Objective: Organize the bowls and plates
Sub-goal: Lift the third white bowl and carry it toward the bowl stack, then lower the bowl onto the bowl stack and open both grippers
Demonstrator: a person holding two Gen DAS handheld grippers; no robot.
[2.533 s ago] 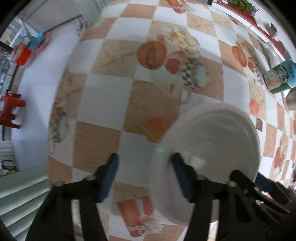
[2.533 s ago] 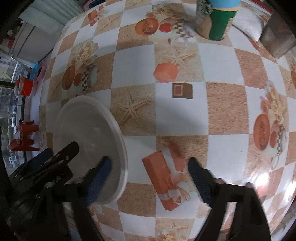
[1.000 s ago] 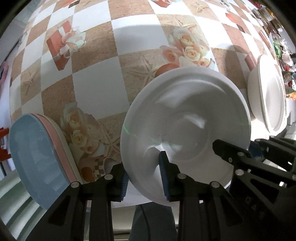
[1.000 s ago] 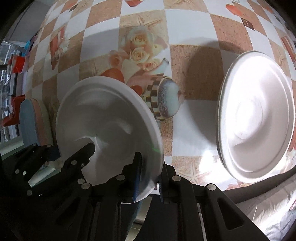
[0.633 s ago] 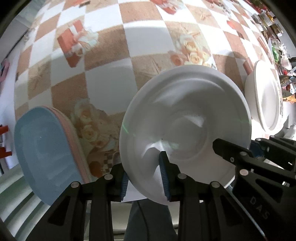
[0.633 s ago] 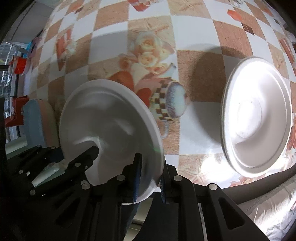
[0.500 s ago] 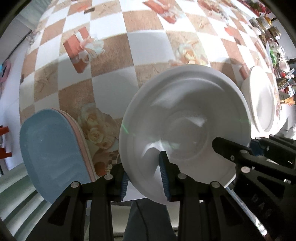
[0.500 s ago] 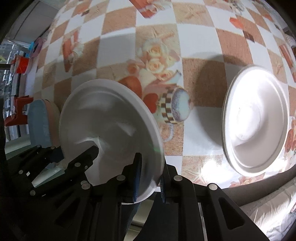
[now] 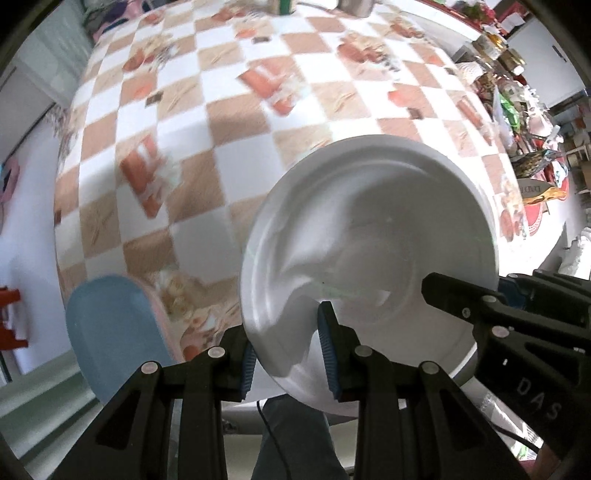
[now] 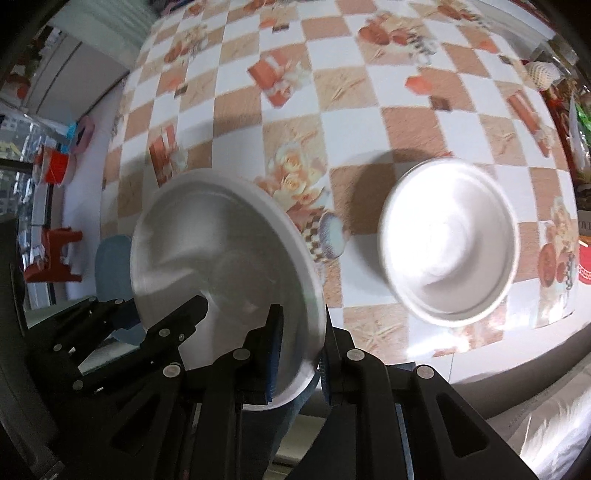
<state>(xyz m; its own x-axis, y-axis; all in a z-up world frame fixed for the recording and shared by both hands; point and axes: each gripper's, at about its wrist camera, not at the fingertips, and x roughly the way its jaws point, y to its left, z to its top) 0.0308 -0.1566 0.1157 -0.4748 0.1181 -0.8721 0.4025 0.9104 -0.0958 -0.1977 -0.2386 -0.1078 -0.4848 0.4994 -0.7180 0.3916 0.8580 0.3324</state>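
Two grippers share one white plate (image 9: 369, 236) above a table whose checkered oilcloth (image 9: 236, 122) of tan and white squares, printed with gift boxes, roses and teapots, fills both fisheye views and shows some motion blur. Beyond the table's far edge lie pale floor, a red plastic stool (image 10: 55, 254) and a pink round object (image 10: 83, 134) at left, and cluttered shelves of jars and packets (image 9: 513, 85) at right; a green-and-white cup (image 9: 282, 5) and a metal container (image 9: 356, 7) sit at the far end. The held plate is tilted, its hollow face toward the cameras, clear of the cloth near the table's close edge. A second white plate (image 10: 448, 240) rests flat on the cloth well to the right, throwing a dark shadow to its left. A blue plate stacked on a pink one (image 9: 110, 332) lies at the near left corner, just beside the held plate and partly behind it in the right wrist view. The left gripper (image 9: 288, 356) has its blue pads (image 9: 327, 350) drawn narrow on the plate's lower left rim; the right gripper (image 10: 297, 360) pinches the lower right rim nearly closed. A dark trouser leg (image 9: 288, 435) and a thin cable (image 9: 267, 417) show below the table edge.
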